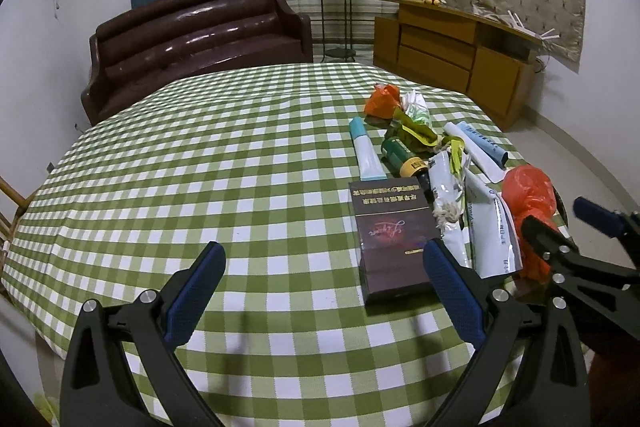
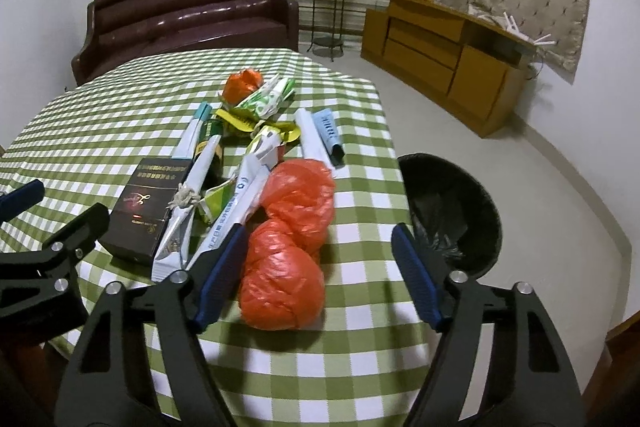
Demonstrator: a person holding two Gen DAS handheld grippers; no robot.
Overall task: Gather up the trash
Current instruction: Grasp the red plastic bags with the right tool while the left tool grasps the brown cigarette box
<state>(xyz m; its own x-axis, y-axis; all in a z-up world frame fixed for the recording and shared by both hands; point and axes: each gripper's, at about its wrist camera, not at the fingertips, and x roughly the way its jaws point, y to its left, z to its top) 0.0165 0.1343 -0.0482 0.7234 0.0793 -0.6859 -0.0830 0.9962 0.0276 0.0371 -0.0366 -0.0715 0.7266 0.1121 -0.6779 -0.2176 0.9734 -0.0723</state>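
Note:
A pile of trash lies on the green checked table. It holds a dark cigarette box, a pale tube, a green bottle, white wrappers and a crumpled red plastic bag. My left gripper is open and empty above the table, its right finger beside the cigarette box. My right gripper is open, its fingers either side of the red bag's near end, not closed on it. A black bin stands off the table's right edge.
A smaller orange bag and green-white wrapper lie at the pile's far end. A brown sofa, a plant stand and a wooden cabinet stand beyond the table.

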